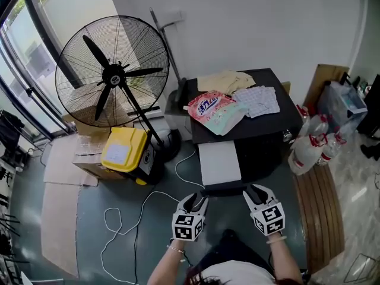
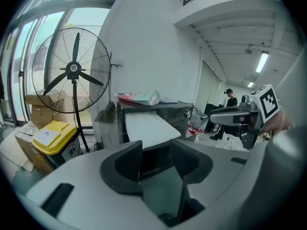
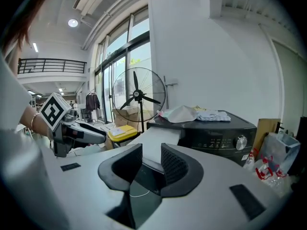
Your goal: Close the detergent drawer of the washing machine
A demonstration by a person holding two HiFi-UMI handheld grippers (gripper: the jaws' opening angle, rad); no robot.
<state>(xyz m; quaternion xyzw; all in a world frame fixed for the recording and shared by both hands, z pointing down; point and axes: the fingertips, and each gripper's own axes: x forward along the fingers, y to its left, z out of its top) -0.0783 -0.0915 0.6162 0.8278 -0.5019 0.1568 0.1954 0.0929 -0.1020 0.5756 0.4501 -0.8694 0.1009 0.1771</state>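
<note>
both apart and empty, left tongs and right tongs, near open detergent drawer

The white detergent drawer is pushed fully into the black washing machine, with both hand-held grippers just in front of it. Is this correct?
No. The head view shows the detergent drawer pulled out of the washing machine. The left hand-held gripper and right hand-held gripper are in front of it.
</note>
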